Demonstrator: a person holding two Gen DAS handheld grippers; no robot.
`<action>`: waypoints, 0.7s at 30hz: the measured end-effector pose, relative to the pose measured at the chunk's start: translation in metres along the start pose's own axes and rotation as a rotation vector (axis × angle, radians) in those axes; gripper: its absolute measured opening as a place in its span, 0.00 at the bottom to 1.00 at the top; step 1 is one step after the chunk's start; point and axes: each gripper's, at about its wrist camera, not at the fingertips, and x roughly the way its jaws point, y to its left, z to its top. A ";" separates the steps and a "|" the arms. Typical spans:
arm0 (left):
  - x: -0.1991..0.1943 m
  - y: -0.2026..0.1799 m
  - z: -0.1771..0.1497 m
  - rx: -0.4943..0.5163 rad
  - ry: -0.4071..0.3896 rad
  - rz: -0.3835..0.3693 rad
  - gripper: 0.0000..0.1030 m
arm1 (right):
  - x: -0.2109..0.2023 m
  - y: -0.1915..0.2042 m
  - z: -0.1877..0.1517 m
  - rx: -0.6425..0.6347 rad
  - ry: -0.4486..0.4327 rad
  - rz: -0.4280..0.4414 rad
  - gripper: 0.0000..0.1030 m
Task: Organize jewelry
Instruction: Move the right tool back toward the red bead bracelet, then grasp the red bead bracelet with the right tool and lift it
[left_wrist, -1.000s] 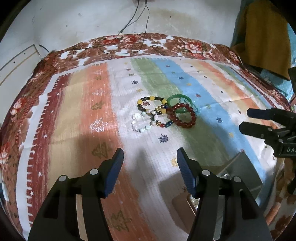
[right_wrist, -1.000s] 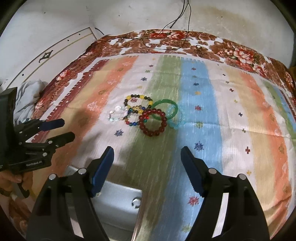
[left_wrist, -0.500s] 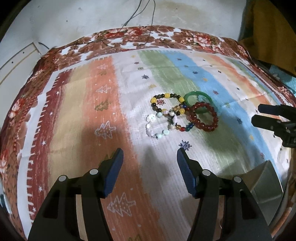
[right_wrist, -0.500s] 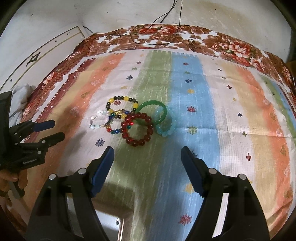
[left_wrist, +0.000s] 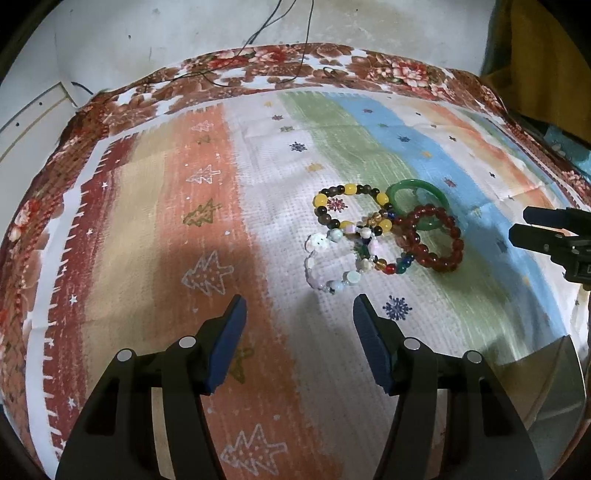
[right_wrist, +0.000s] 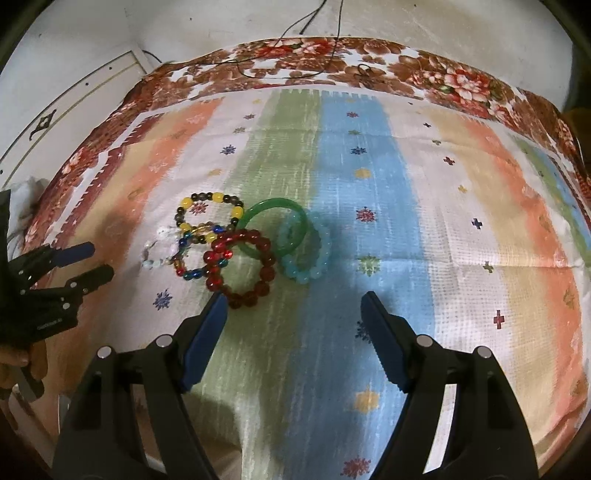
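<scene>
Where bracelets overlap (tangled), the pale strand blurs into cloth.

Wall: a stained whitish wall is rising behind the table.
Cables: black cables are hanging down it.

Your left gripper and right gripper are matte black plastic, each with blue ridged pads, silver round screw heads, and small white lettering on the body.
</scene>
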 end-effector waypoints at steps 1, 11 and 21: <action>0.002 -0.001 0.001 0.002 0.002 -0.001 0.58 | 0.003 0.000 0.001 0.002 0.005 0.006 0.72; 0.023 0.000 0.008 -0.007 0.011 -0.010 0.58 | 0.029 0.005 0.011 -0.005 0.043 0.020 0.72; 0.041 0.006 0.016 -0.036 0.020 -0.028 0.58 | 0.056 0.005 0.017 -0.019 0.073 0.030 0.67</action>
